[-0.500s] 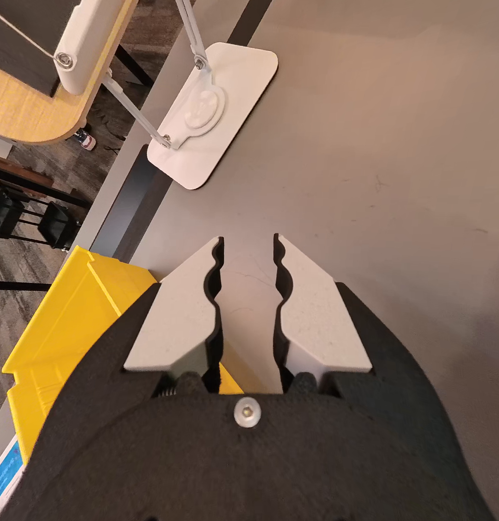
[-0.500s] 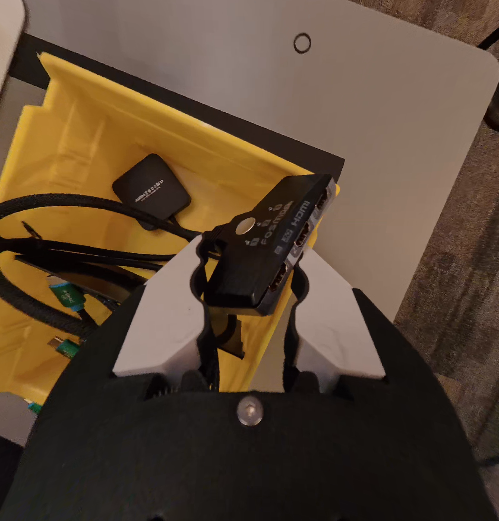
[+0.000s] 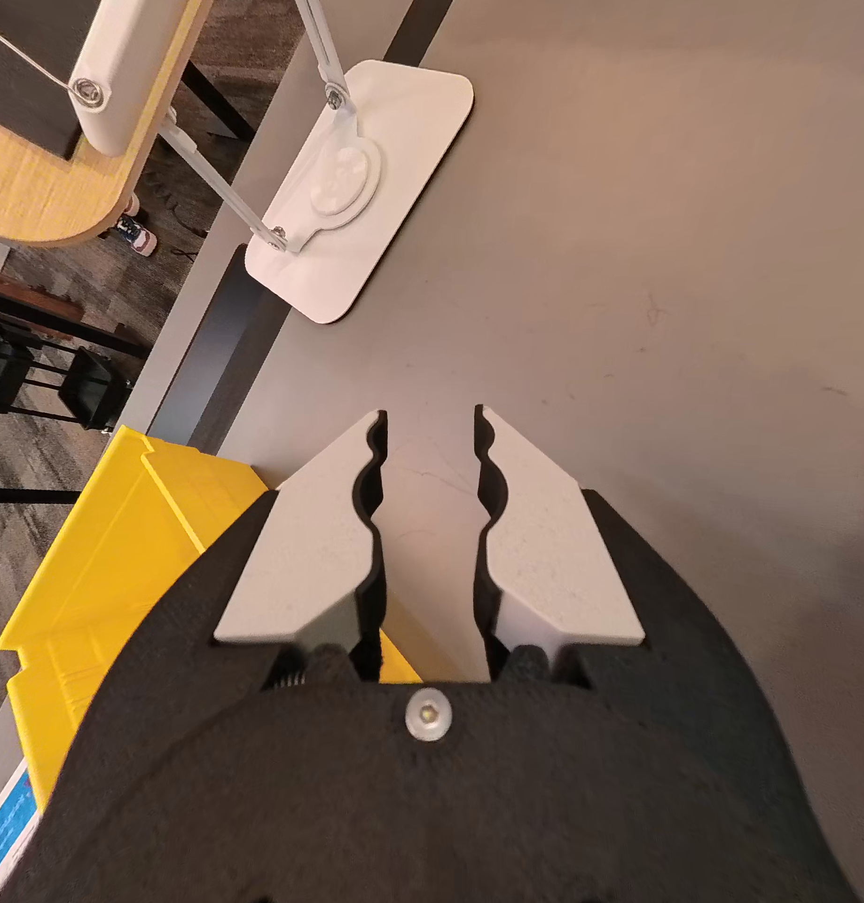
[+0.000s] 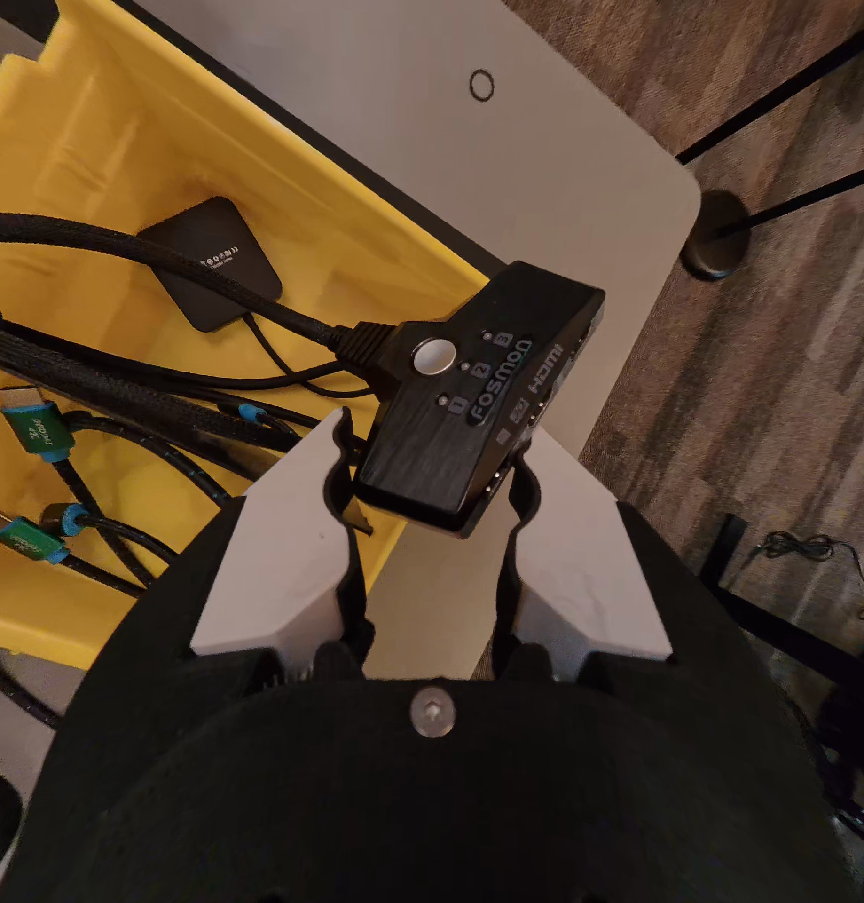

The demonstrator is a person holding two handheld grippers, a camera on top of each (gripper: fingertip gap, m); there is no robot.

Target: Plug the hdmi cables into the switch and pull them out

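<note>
Jaws of the right gripper [image 4: 432, 435] clamp the switch [image 4: 474, 396]; left gripper [image 3: 430, 415] parted, empty.

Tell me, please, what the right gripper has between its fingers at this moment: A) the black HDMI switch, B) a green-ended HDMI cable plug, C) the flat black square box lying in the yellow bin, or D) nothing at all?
A: in the right wrist view the right gripper is shut on the black HDMI switch, lifted above the yellow bin, while the green-ended HDMI cable plugs lie loose in the bin.

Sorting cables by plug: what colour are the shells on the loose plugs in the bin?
Green, with blue collars; clearest in the right wrist view.
</note>
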